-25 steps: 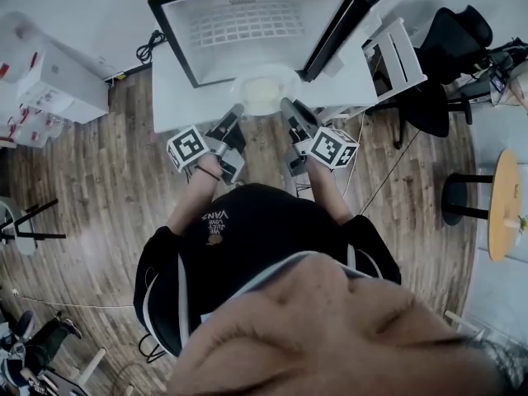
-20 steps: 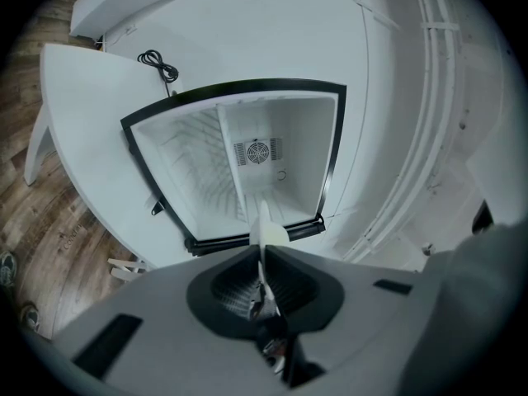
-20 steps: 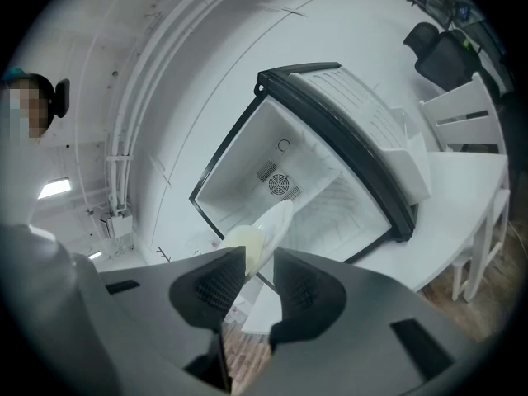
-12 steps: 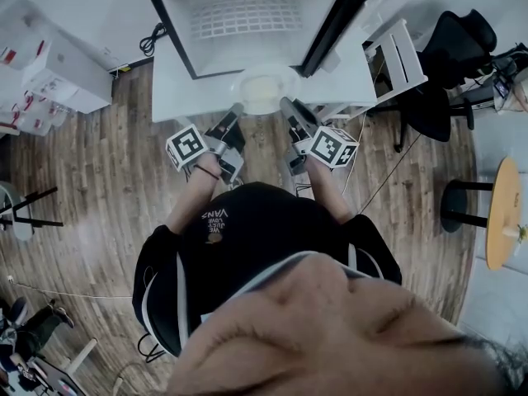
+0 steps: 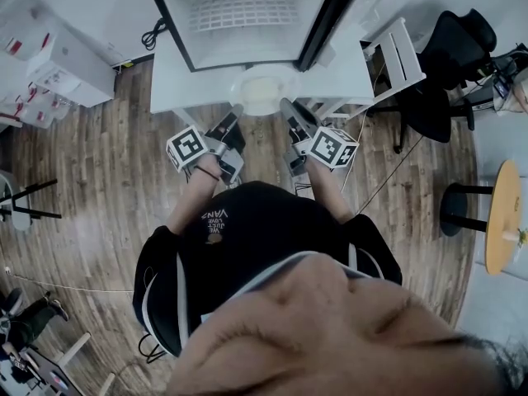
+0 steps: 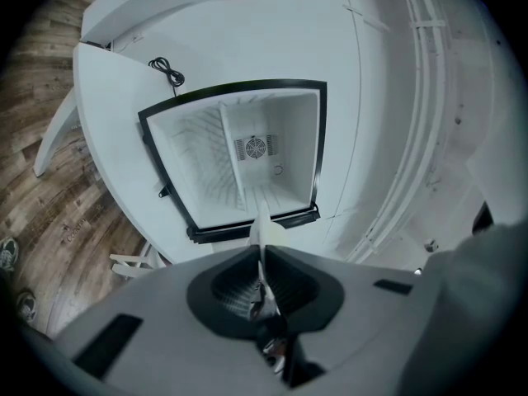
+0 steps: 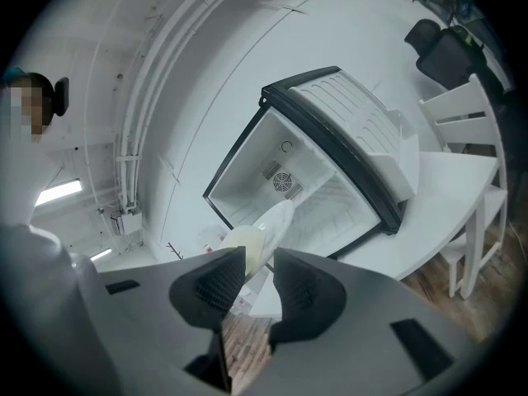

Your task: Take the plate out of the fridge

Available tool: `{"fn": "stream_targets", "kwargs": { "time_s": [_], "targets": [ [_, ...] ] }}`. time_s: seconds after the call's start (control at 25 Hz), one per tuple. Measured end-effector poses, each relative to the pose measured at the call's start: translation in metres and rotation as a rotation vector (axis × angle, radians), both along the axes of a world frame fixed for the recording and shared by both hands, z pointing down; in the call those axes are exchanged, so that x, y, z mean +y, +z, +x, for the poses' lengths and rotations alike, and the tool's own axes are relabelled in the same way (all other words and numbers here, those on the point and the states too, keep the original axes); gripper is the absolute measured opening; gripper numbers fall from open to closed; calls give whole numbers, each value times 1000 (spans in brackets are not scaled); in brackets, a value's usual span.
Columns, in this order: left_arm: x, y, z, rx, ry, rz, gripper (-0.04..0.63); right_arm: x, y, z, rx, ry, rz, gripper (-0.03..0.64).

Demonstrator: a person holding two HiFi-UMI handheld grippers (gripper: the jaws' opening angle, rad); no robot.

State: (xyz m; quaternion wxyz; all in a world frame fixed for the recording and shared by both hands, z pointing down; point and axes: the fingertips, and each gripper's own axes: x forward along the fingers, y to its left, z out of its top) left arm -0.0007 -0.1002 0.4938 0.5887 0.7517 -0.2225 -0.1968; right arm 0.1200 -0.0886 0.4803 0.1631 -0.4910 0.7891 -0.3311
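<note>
left gripper (image 6: 261,250) clamped on plate (image 6: 262,228) rim | right gripper (image 7: 257,254) clamped too | head view: plate outside fridge (image 5: 247,23)

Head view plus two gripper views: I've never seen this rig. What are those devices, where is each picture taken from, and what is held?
There is no robot here. A person holds a two-jaw tool in each hand: the left gripper and the right gripper; the patterned cubes are parts of them. The head view comes from a camera on the person's head, looking down. Each gripper view comes from a camera riding on that tool, looking along its jaws. An open fridge stands on a white table. In front of it, both tools hold a pale plate by opposite edges: the left jaws pinch its rim, the right jaws stand wider around the rim.
</note>
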Motion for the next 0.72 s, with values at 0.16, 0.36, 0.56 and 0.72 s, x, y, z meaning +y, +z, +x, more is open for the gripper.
{"fn": "stream_targets", "kwargs": {
  "time_s": [0.16,0.36,0.56,0.72],
  "targets": [
    [13,-2,2,13,-16,2,35,11,0,1,-5,-15,3,114],
    [31,-1,5,15,-43,6,35,26,2,4,-5,-42,0,114],
    [47,1,7,19,-71,7,35,39,4,6,-5,-72,1,114],
    [51,5,6,13,-85,0,35,41,7,5,-7,-88,-7,114]
  ]
}}
